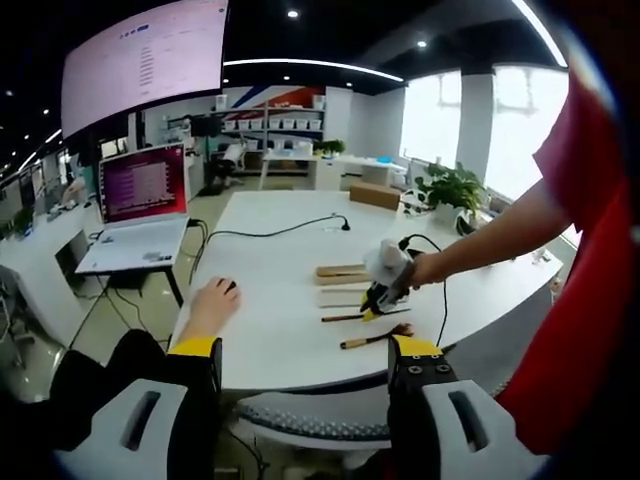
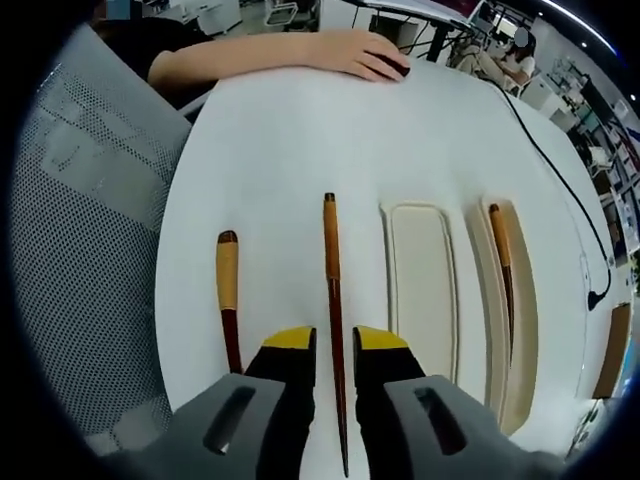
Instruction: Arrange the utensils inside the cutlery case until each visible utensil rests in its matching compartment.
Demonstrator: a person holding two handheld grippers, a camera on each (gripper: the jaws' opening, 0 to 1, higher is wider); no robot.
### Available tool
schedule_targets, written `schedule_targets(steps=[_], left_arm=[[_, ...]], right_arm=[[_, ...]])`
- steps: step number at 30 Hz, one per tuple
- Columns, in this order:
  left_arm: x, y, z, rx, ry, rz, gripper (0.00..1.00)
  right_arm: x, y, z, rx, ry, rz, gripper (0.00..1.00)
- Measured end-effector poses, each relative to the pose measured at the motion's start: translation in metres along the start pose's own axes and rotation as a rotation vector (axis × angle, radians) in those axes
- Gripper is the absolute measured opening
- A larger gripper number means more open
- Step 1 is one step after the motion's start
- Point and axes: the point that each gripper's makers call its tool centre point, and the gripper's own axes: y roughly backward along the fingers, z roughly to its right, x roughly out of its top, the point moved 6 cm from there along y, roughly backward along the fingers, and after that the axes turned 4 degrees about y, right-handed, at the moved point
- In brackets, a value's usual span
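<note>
Three utensils lie ahead of your right gripper (image 2: 335,345) in the right gripper view. Left of the jaws, well outside them, is the pale-handled utensil (image 2: 228,295) on the bare white table (image 2: 280,130). Between the jaws runs the long dark chopstick (image 2: 332,300); the yellow tips stand either side of it with a gap showing, so I judge them released, bracketing the stick rather than pinching it. Right of the jaws sits the cutlery case (image 2: 460,290), its nearer compartment bare and its farther one holding a second chopstick (image 2: 502,260).

Your main risk is the closing move. The chopstick is thin and flat on the table, and if you clench too high the tips may skate over it or roll it sideways toward the left utensil. Gripping it this near one end could also let the long free end droop and catch the case's rim as you carry it rightward.

Your left gripper (image 1: 305,365) hangs off the table's near edge, jaws spread and holding nothing.

Hard to make out: the working ends of both near utensils pass under your right jaws, so you cannot tell what type the left one is. Another person's hand (image 2: 355,52) rests on a mouse beyond the jaws, and in the left gripper view the case is small and partly covered by the right gripper.
</note>
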Motion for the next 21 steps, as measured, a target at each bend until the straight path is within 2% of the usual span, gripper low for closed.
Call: schedule_targets(steps=[5, 7, 11, 15, 17, 21], left_arm=[[-0.002, 0.001, -0.001, 0.004, 0.004, -0.004, 0.69], [-0.002, 0.001, -0.002, 0.005, 0.006, -0.003, 0.69], [0.000, 0.000, 0.000, -0.001, -0.002, 0.001, 0.69], [-0.001, -0.001, 0.002, -0.011, -0.005, -0.003, 0.69], [-0.002, -0.002, 0.003, -0.013, -0.008, -0.004, 0.69], [-0.004, -0.002, 0.005, -0.019, -0.003, -0.009, 0.69]], right_arm=[[0.001, -0.004, -0.001, 0.017, 0.014, -0.006, 0.09], [0.001, -0.006, -0.001, 0.050, 0.003, -0.017, 0.06], [0.005, -0.010, 0.000, 0.069, -0.048, -0.097, 0.05], [0.012, -0.012, -0.005, 0.079, 0.069, -0.167, 0.05], [0.013, -0.012, -0.006, 0.087, 0.088, -0.170, 0.05], [0.013, -0.012, -0.005, 0.090, 0.062, -0.165, 0.01]])
